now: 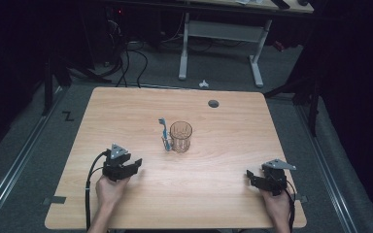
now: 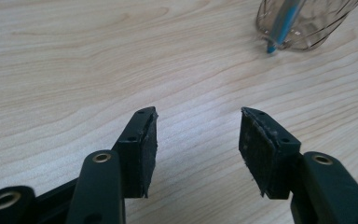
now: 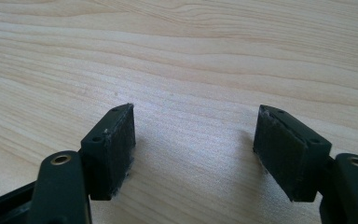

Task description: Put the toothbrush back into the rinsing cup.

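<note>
Left gripper (image 1: pixel 135 165): your left hand (image 1: pixel 110 187) holds it low over the near-left part of the table; jaws spread wide, nothing between them, bare wood showing in the gap in the left gripper view.
Right gripper (image 1: pixel 249 177): your right hand (image 1: pixel 277 204) holds it at the near-right of the table, close to the near edge; jaws spread wide, empty, plain wood between the pads (image 3: pixel 116 149) in the right gripper view.
Cable (image 1: pixel 88 187): black, trails from your left gripper back along your left forearm and off the near edge.
Cup (image 1: pixel 180 137): clear, ribbed, upright near the table's middle, far and right of your left gripper, well apart from both grippers.
Toothbrush (image 1: pixel 164 132): blue, stands tilted just left of the cup, leaning on its outside; head up, lower end on the wood.
Table (image 1: pixel 223 194): light wood grain, a round grey grommet (image 1: pixel 213 103) near the far edge.
</note>
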### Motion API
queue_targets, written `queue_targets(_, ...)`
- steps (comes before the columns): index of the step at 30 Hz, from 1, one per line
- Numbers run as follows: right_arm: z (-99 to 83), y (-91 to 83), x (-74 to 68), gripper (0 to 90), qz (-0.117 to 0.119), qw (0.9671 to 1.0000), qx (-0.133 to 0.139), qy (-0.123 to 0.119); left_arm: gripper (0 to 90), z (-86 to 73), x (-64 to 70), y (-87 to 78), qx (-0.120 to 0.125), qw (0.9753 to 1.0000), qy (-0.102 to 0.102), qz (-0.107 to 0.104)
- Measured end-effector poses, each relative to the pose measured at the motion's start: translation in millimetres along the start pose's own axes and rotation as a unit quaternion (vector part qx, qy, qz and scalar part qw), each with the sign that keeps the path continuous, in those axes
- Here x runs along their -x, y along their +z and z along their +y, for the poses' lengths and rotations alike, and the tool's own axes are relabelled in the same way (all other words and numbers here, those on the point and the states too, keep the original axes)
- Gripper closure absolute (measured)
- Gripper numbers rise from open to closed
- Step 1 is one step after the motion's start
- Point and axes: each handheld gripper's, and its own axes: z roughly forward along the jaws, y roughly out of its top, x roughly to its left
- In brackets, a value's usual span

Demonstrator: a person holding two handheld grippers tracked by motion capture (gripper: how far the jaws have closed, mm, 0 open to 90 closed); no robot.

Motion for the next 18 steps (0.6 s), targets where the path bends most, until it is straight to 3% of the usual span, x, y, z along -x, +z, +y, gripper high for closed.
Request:
queue_targets(8, -0.1, 0.0, 0.0, 29.7, 0.0, 1.0, 0.0, 0.0, 45.7, -10.5, 1.5, 10.3, -0.003, 0.9994, 0.011, 0.034)
queue_targets(12, 0.0, 0.0, 0.0, 29.7, 0.0, 1.0, 0.0, 0.0, 43.9, -10.4, 4.5, 11.1, -0.008, 0.9989, 0.023, 0.042)
queue_targets(18, 0.0, 0.0, 0.0, 29.7, 0.0, 1.0, 0.0, 0.0, 37.5, -10.5, 4.7, 11.5, -0.01, 0.999, 0.021, 0.038)
